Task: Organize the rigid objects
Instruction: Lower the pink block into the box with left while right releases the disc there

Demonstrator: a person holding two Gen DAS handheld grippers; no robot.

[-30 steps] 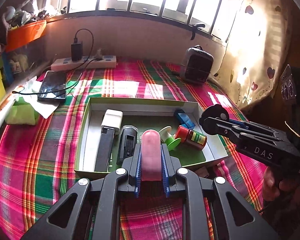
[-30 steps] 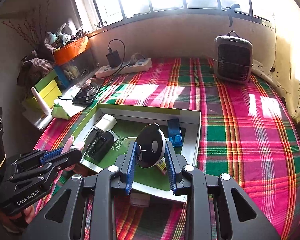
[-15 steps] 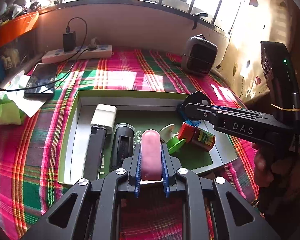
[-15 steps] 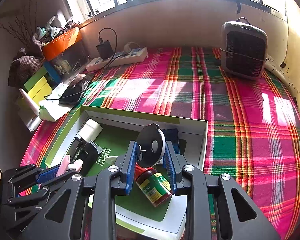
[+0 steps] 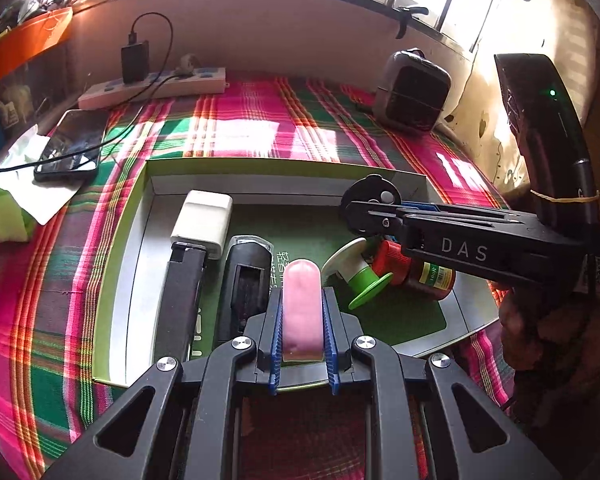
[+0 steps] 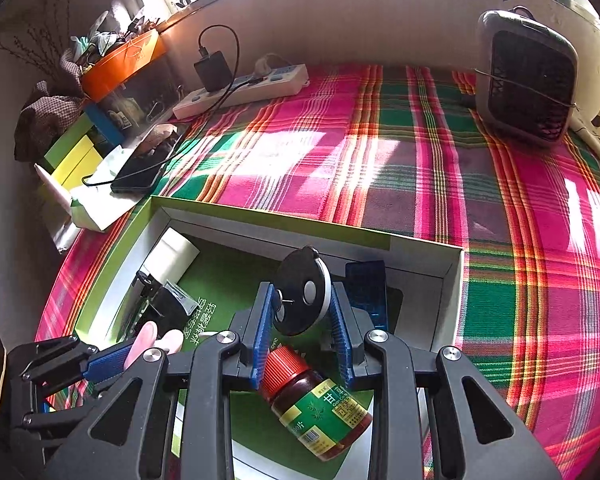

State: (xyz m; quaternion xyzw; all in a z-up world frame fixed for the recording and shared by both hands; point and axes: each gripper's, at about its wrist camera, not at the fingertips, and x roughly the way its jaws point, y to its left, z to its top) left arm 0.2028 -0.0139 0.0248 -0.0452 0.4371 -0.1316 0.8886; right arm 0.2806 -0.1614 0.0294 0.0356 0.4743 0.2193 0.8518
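A shallow green-rimmed box (image 5: 140,200) lies on the plaid cloth. It holds a white block (image 5: 202,220), two black devices (image 5: 246,280), a green-and-white spool (image 5: 354,276), a red-capped bottle (image 5: 416,272) and a blue item (image 6: 366,292). My left gripper (image 5: 302,322) is shut on a pink rounded piece (image 5: 302,304) over the box's near edge. My right gripper (image 6: 302,320) is shut on a black disc (image 6: 302,296) above the bottle (image 6: 316,408), inside the box (image 6: 456,280). The right gripper also shows in the left wrist view (image 5: 370,210).
A power strip (image 5: 152,88) with a charger sits at the back wall. A phone (image 5: 68,146) on paper lies at the left. A small heater (image 5: 414,92) stands at the back right. An orange bin (image 6: 124,60) and coloured boxes line the left side.
Both grippers have moved forward over the box, each keeping its object. The right gripper with the disc now hangs above the bottle, deeper into the box.
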